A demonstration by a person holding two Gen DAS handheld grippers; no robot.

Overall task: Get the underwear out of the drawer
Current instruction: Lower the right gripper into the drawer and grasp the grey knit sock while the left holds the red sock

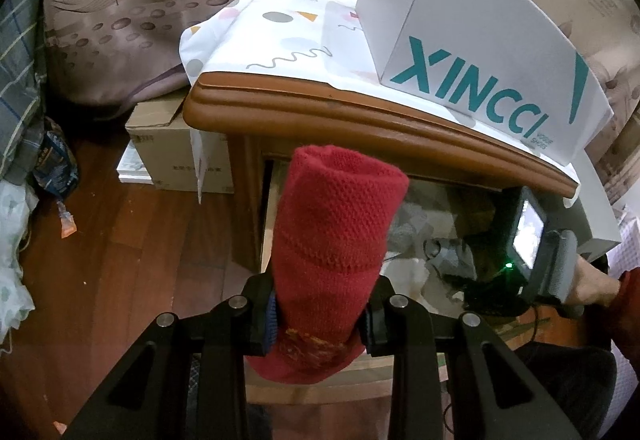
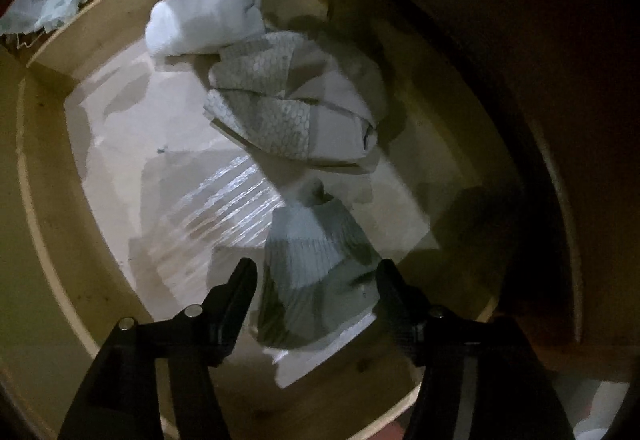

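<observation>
Left gripper [image 1: 316, 314]: clamped on red knit roll [image 1: 340, 224], held outside the drawer.
Right gripper [image 2: 316, 282]: jaws wide, straddling grey roll [image 2: 316, 272] for a pinch.
Drawer [image 2: 44, 144]: two more rolls behind.

Clamped between the black fingers of the left gripper [image 1: 318, 314] is a red knit roll [image 1: 334, 240] with a mottled orange-yellow band near its lower end and a sliver of blue at its left side. Ahead of it, the brown wooden cabinet [image 1: 360, 124] carries a white cloth [image 1: 288, 36] printed with grey dots, squiggles and orange triangles, and a white box [image 1: 472, 40] lettered in teal. Between the black right gripper's [image 2: 316, 280] fingers lies a grey-and-white striped bundle [image 2: 316, 264]; beyond it, a grey-and-white scale-patterned bundle [image 2: 288, 116] and a plain white roll [image 2: 204, 20] rest in the pale wood drawer [image 2: 44, 168].
</observation>
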